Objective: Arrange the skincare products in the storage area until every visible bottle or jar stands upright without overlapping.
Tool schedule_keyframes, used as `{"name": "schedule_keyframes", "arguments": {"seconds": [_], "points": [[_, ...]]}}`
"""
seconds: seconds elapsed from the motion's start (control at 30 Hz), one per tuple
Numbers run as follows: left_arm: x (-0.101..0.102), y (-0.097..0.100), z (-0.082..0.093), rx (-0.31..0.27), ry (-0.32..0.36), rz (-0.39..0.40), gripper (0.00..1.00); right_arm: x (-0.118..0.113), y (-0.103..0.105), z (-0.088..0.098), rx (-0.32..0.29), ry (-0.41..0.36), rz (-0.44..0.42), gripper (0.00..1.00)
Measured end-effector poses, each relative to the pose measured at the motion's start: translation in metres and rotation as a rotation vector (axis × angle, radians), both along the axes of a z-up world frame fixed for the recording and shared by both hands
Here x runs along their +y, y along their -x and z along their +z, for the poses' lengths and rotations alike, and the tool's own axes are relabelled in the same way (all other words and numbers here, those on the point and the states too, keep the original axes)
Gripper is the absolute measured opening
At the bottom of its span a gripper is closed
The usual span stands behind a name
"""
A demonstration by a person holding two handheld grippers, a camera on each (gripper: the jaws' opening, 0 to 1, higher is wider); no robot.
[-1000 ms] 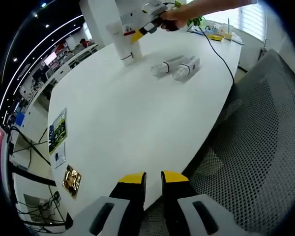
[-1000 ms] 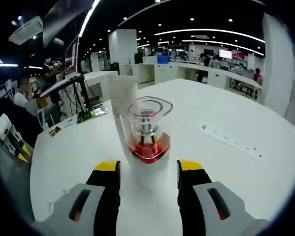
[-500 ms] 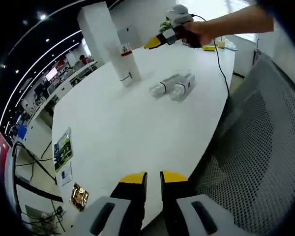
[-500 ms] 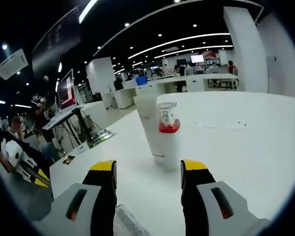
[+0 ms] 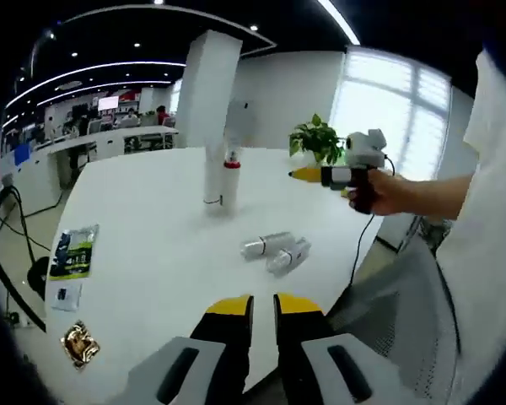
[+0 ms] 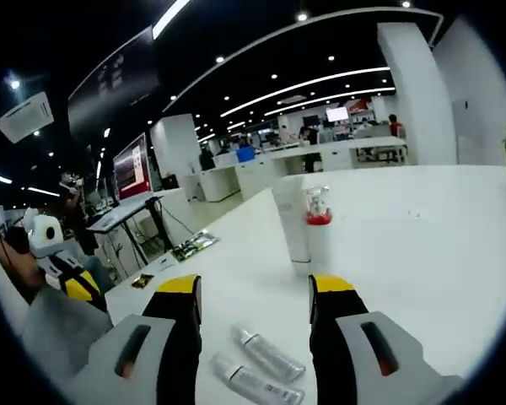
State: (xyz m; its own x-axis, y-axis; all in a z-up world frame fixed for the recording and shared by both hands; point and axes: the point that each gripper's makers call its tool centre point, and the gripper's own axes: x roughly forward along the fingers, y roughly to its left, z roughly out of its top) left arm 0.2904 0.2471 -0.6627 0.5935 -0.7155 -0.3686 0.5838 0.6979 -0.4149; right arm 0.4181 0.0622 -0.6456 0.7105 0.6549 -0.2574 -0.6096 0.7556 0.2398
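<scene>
Two clear bottles (image 5: 276,251) lie on their sides next to each other on the white table (image 5: 152,245) in my left gripper view, close enough that I cannot tell whether they touch. Behind them a tall white tube (image 5: 214,177) and a red-collared bottle (image 5: 231,180) stand upright, just beside one another. My left gripper (image 5: 253,305) hangs at the near table edge with its yellow tips nearly pressed together and nothing between them. My right gripper (image 5: 308,174) shows off to the right, held above the table in my hand (image 5: 373,192).

The risk I see lies with the lying pair: they look round and smooth, so a nudge on one would likely roll it into its neighbour or toward the table edge. Coming down on both at once could pinch the two together.

From my right gripper view, the same two lying bottles (image 6: 261,365) sit low between my jaws, silvery caps pointing away, clear bodies with pale labels. My right gripper (image 6: 255,291) is spread wide and empty above them. Beyond, the white tube (image 6: 291,226) and the red-collared bottle (image 6: 318,232), with its clear cap, stand near the table middle. Standing a slim bottle up next to those two could knock them over if I release it tilted.
</scene>
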Motion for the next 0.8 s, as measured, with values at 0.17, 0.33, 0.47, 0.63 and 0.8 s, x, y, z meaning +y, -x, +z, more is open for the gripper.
{"name": "schedule_keyframes", "arguments": {"seconds": [0.17,0.33,0.47,0.63,0.8], "points": [[-0.012,-0.005,0.031,0.034,0.360,0.061,0.15,0.009,0.024,0.002,0.026,-0.014,0.016,0.47],[-0.008,-0.014,0.043,0.141,0.624,0.114,0.18,0.021,0.046,-0.001,0.052,0.019,0.057,0.48],[-0.005,-0.022,0.051,0.165,0.769,0.138,0.19,0.022,0.058,-0.008,0.087,0.041,0.059,0.48],[-0.015,-0.023,0.073,0.132,0.863,0.083,0.19,0.031,0.066,-0.007,0.114,0.041,0.056,0.47],[-0.005,-0.029,0.114,0.119,1.155,0.066,0.14,0.044,0.068,-0.009,0.140,0.059,0.051,0.47]]}}
